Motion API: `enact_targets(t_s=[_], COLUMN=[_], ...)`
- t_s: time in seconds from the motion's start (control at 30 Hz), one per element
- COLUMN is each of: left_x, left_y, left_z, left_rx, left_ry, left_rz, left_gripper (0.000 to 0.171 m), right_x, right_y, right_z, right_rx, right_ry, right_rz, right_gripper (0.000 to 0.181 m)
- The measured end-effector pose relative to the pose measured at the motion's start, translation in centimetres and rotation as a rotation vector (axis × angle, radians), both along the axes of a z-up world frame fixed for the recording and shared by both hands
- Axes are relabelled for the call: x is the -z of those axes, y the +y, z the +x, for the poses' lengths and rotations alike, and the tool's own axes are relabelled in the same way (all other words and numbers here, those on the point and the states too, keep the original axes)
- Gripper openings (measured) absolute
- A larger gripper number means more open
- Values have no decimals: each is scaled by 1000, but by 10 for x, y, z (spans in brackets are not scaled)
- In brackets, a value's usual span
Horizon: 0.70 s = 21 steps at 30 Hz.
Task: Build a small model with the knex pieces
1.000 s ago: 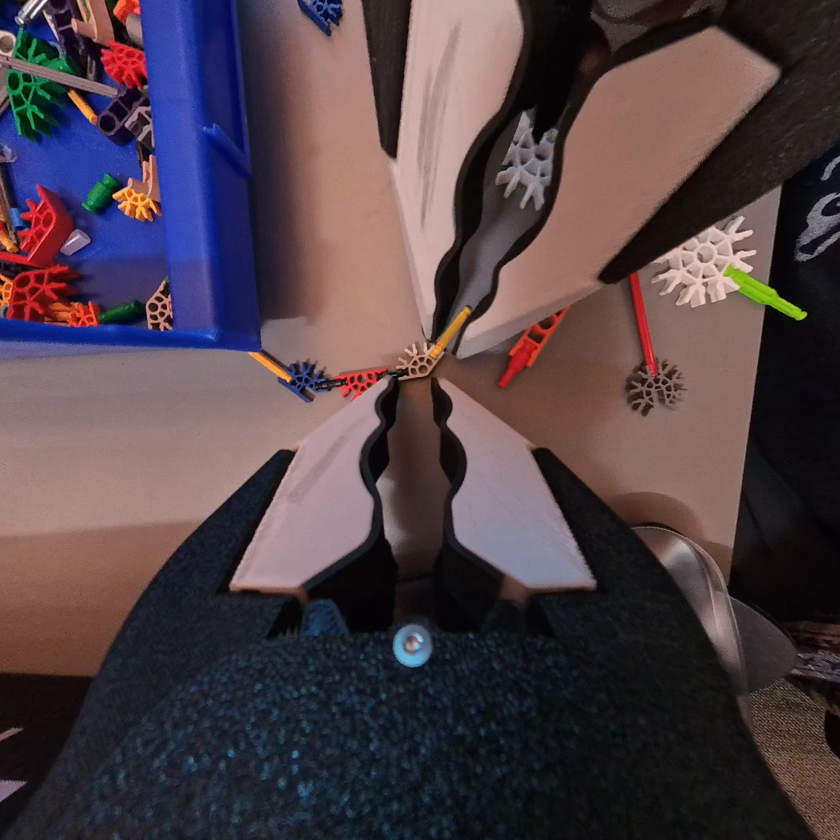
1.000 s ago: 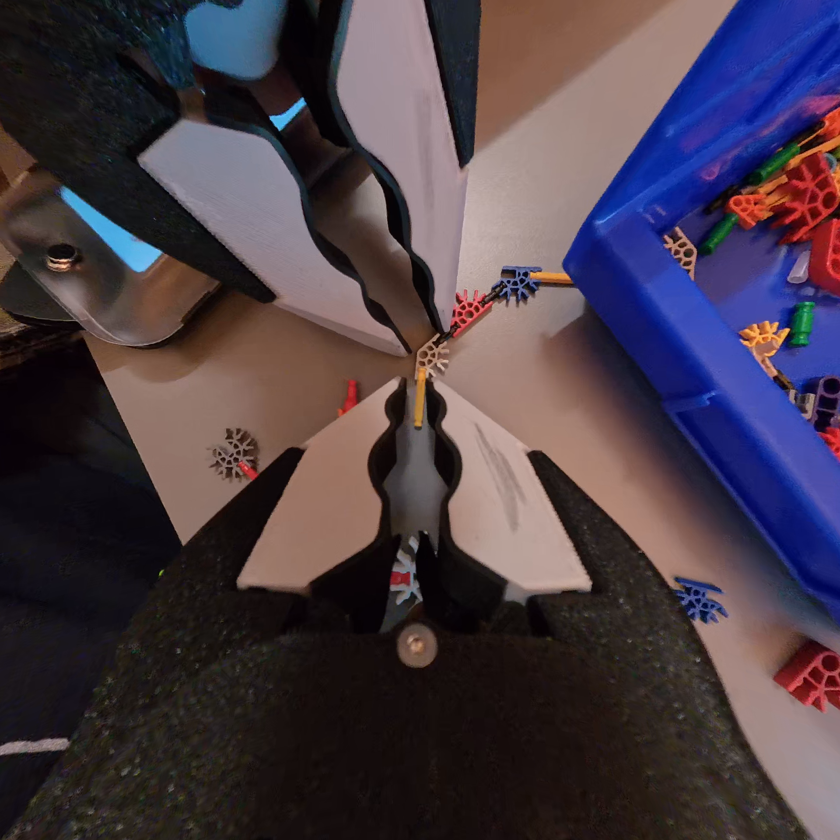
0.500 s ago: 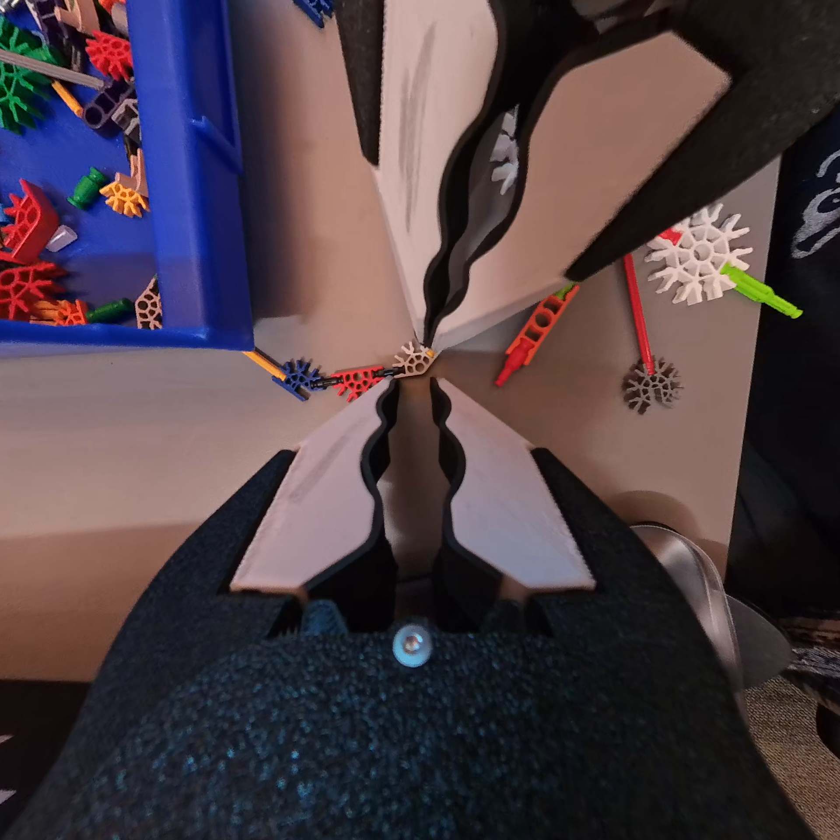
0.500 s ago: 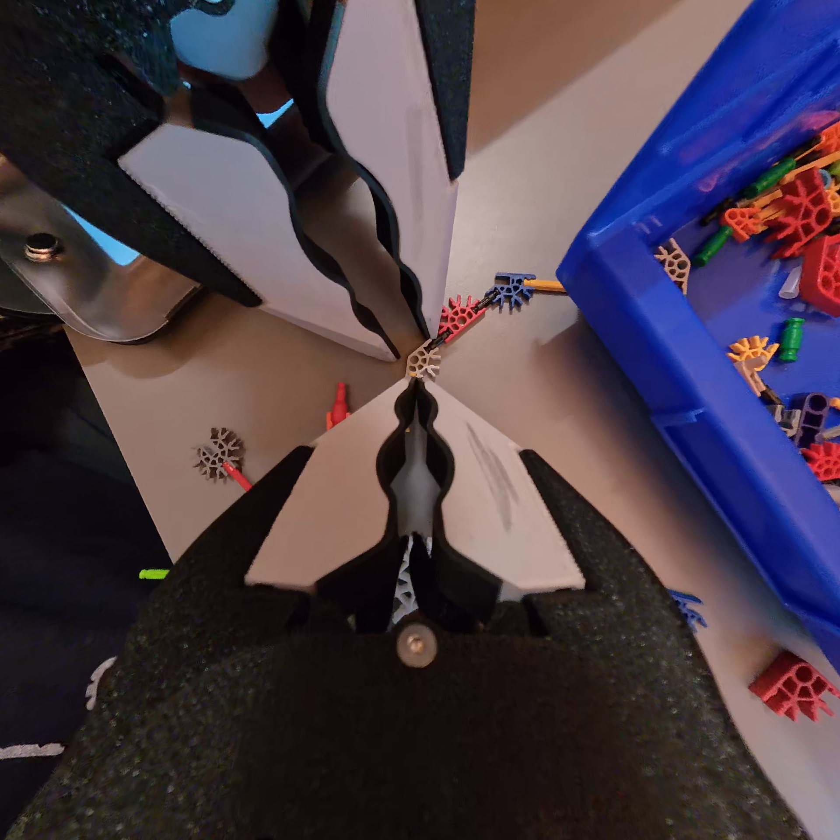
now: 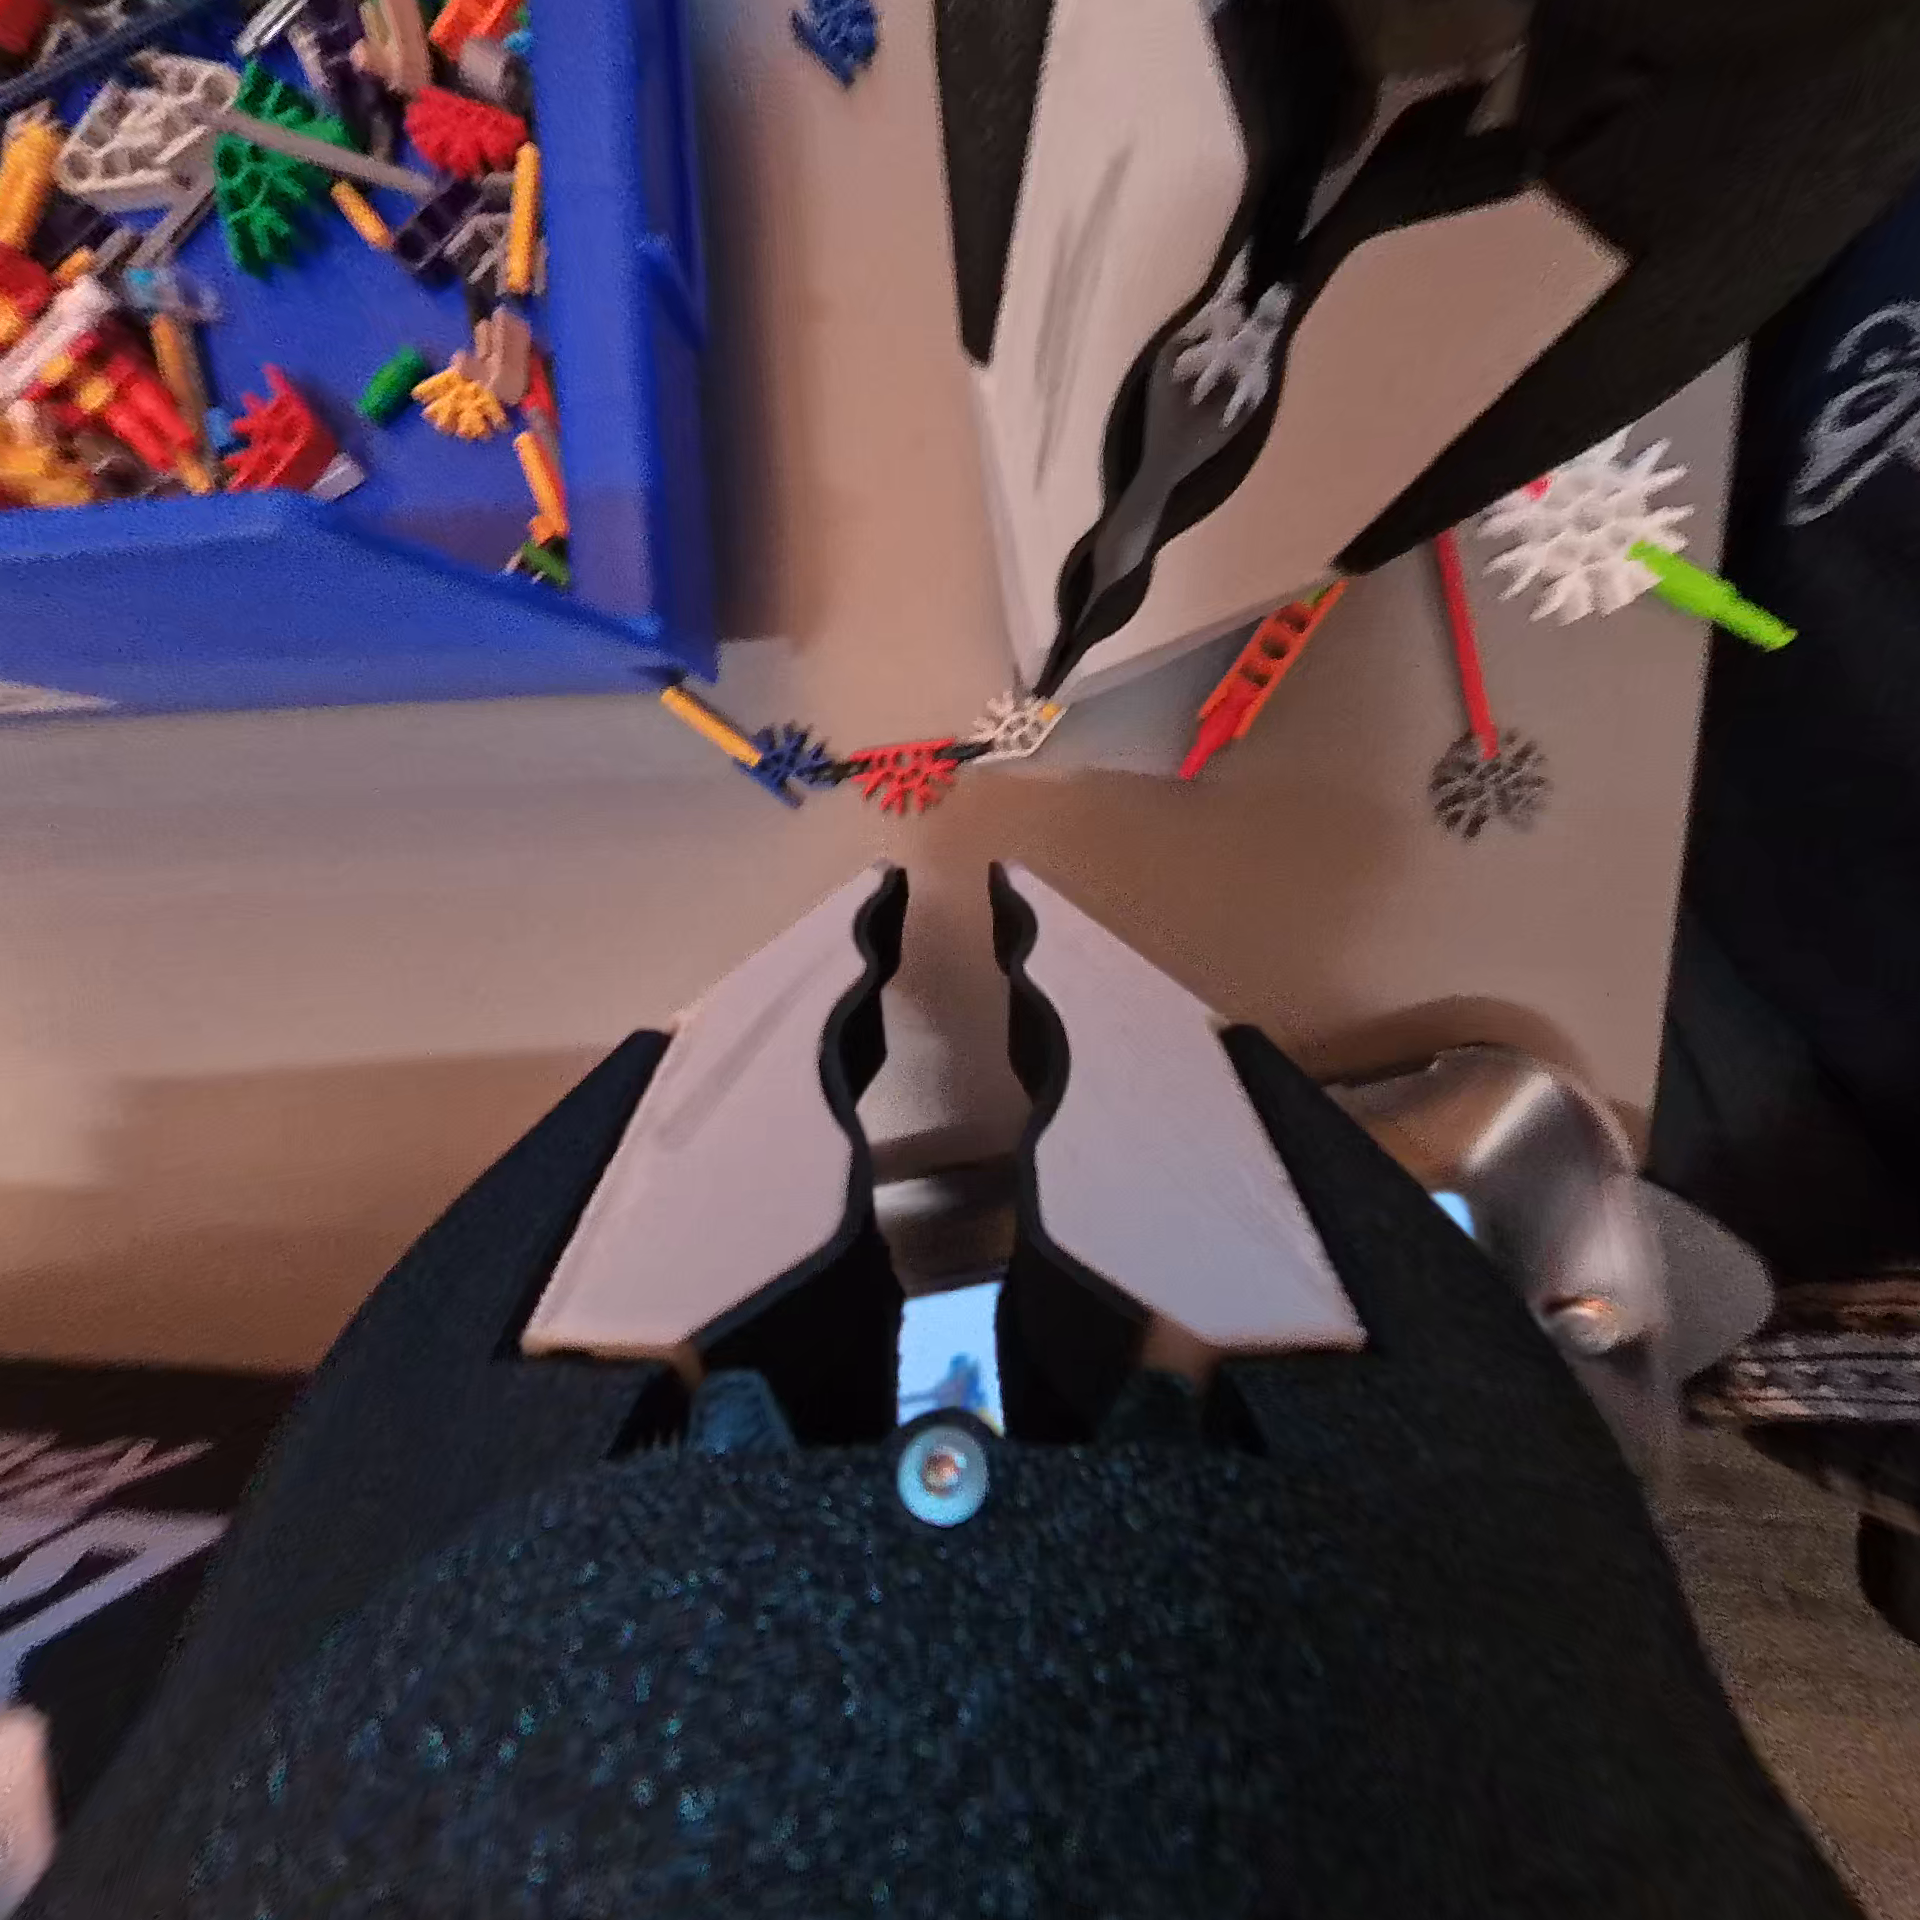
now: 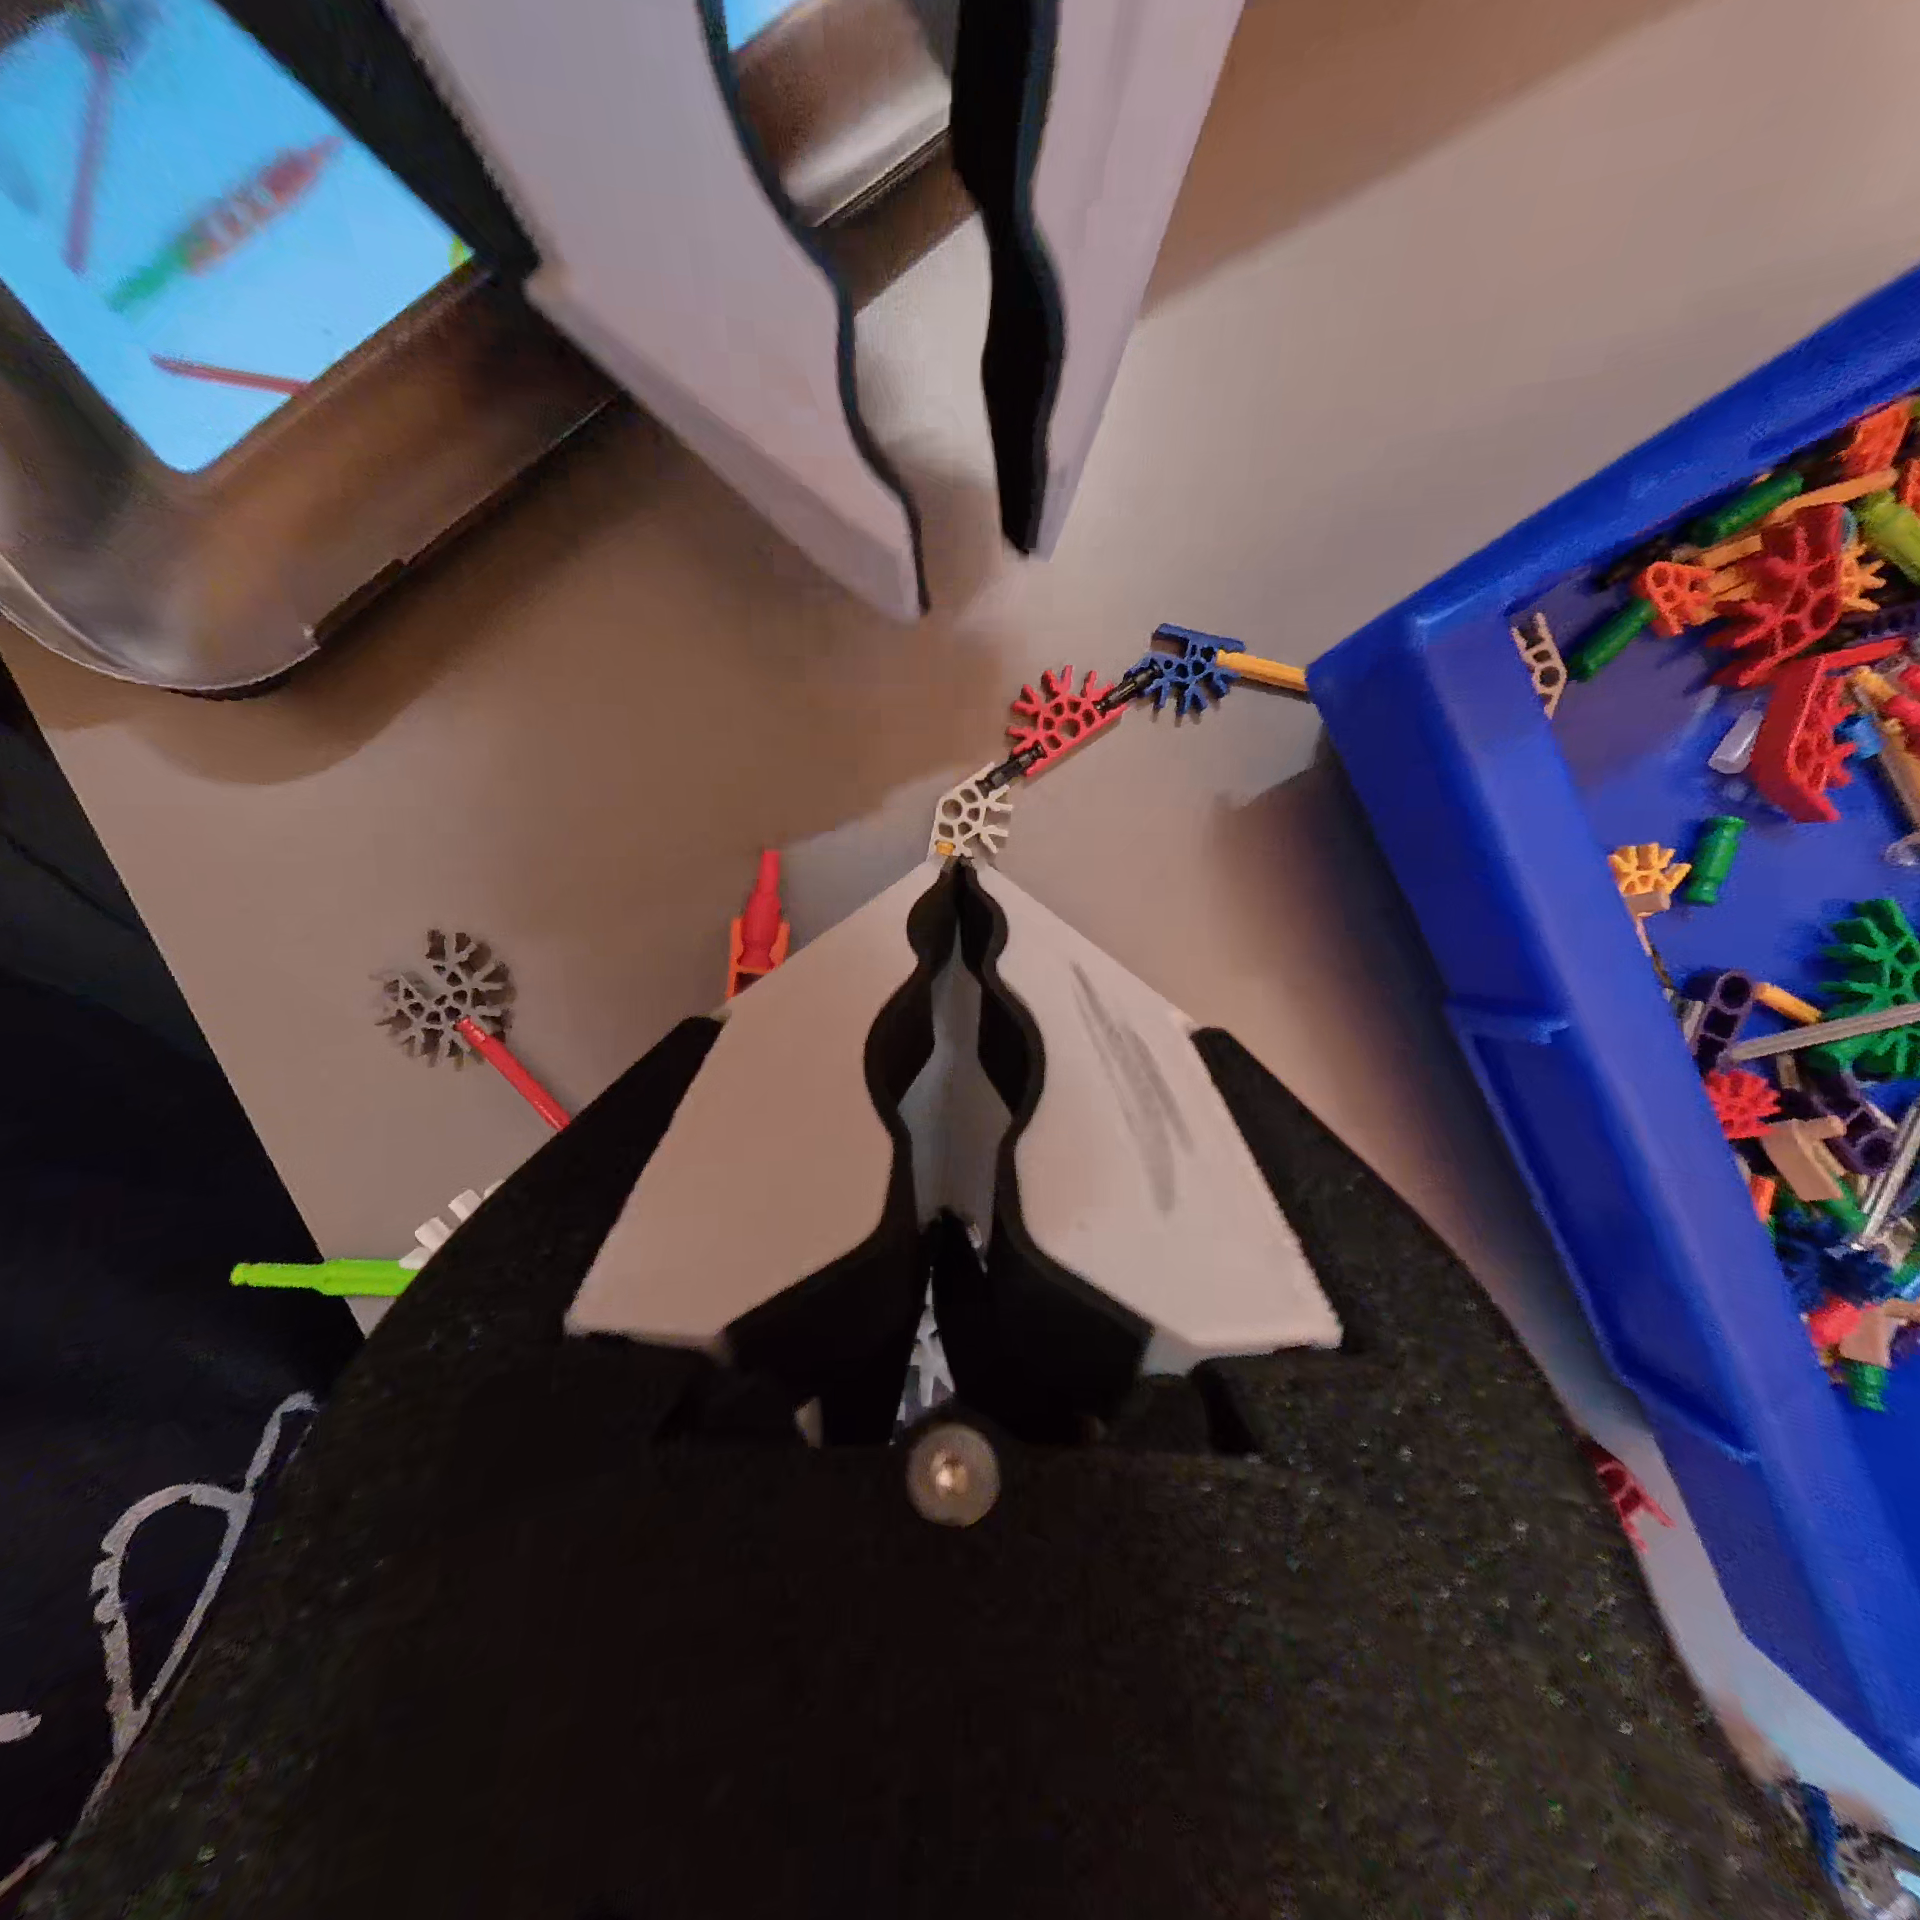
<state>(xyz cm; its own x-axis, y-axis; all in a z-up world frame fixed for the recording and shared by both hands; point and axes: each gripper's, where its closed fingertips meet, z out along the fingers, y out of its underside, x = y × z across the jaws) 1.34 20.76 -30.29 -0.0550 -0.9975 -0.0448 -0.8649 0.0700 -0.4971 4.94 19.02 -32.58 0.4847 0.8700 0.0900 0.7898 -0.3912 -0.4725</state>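
A chain of toy connectors lies on the beige table: a grey connector [image 6: 971,810], a red connector [image 6: 1060,712] and a blue connector [image 6: 1184,665] with a yellow rod [image 6: 1262,670] that reaches the blue bin [image 6: 1455,883]. My right gripper [image 6: 954,873] is shut on a short yellow rod whose tip [image 6: 945,847] sits in the grey connector. My left gripper [image 5: 943,878] is open and empty, a short way back from the red connector [image 5: 904,769] and the grey connector [image 5: 1013,717]. It also shows from the right wrist view [image 6: 966,582], above the chain.
The blue bin [image 5: 623,312] holds several loose coloured pieces. On the table lie an orange piece [image 5: 1257,665], a dark grey connector on a red rod [image 5: 1486,784], a white connector with a green rod [image 5: 1579,530] and a red connector [image 6: 1621,1496]. The table edge is close by. My right fingertips sit around 5 cm from my left ones.
My right gripper pushed the yellow rod into the grey connector, so little of the rod shows now. My left gripper drew back from the chain, still open.
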Motion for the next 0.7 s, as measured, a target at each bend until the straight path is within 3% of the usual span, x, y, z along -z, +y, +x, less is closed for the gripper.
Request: enact_targets(t_s=[0.17, 0.47, 0.7], left_x=[-5, -4, 1], left_y=[10, 9, 8], left_z=[-8, -2, 9], left_rx=[-50, -68, -50], left_ry=[-6, -13, 11], left_rz=[38, 48, 47], left_gripper=[17, 25, 28], right_x=[-5, -41, -31], right_y=[1, 8, -7], right_z=[-3, 23, 24], right_rx=[34, 83, 35], right_ry=[99, 219, 208], right_rz=[-53, -18, -51], right_gripper=[5, 7, 7])
